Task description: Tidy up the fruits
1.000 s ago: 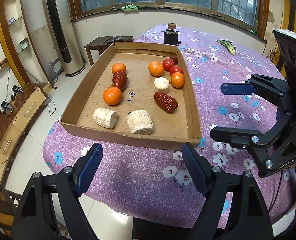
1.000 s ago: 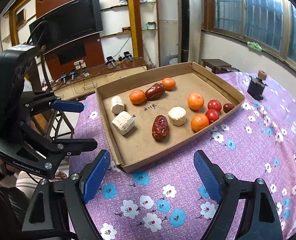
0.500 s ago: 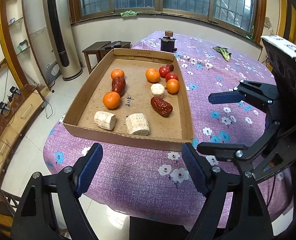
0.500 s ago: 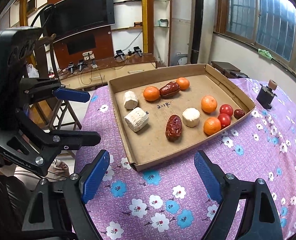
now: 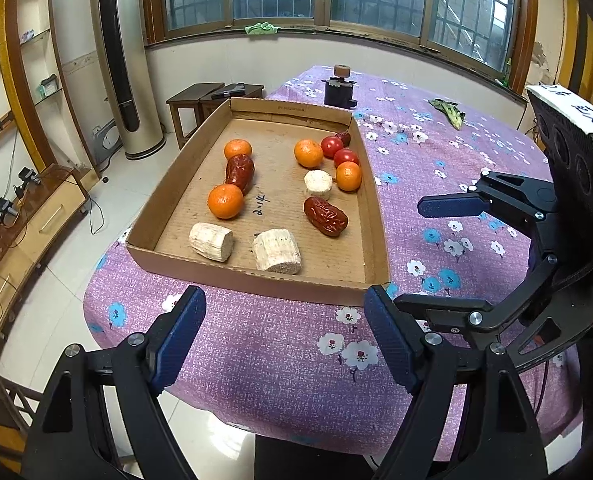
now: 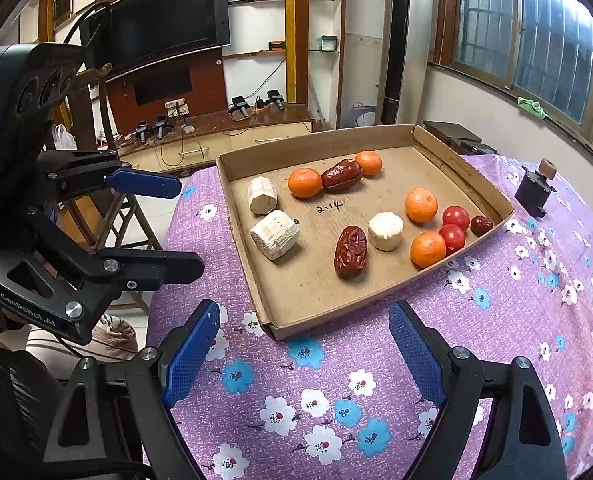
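table (image 5: 436, 184) (purple floral cloth) | on it: cardboard tray (image 5: 376, 236); black device (image 5: 338, 90); green leaf (image 5: 448, 110)

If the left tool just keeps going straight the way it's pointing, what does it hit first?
Probably the near wall of the shallow brown cardboard tray, which lies straight ahead between the open fingers of the left tool. Depth is unclear, so it might pass just over the rim.
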`<state>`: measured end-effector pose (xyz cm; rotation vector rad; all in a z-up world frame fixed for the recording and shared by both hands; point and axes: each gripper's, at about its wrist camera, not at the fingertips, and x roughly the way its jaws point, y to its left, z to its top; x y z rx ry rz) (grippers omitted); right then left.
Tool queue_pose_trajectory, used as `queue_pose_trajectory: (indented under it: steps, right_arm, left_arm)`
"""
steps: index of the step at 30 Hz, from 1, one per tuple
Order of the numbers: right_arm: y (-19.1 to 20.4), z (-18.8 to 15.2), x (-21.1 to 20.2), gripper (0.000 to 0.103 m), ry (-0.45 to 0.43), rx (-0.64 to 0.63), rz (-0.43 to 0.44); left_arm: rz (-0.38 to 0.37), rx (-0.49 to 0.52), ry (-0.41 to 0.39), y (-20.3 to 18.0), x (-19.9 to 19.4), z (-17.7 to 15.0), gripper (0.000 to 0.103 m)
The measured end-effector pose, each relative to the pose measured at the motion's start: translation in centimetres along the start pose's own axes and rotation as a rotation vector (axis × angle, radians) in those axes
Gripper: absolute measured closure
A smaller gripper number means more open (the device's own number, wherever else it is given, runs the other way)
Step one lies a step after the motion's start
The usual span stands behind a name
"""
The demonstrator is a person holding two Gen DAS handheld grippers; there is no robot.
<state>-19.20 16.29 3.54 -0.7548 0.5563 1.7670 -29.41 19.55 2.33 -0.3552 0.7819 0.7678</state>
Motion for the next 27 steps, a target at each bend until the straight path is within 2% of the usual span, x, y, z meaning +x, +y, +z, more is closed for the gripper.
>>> queue_pose_trajectory:
  steps: [27]
  right_arm:
    - [0.5, 0.15, 0.11, 0.015, -0.005, -0.002, 0.005]
  left_arm:
    - [0.01, 0.007, 0.015, -0.37, 0.39, -0.2, 0.021]
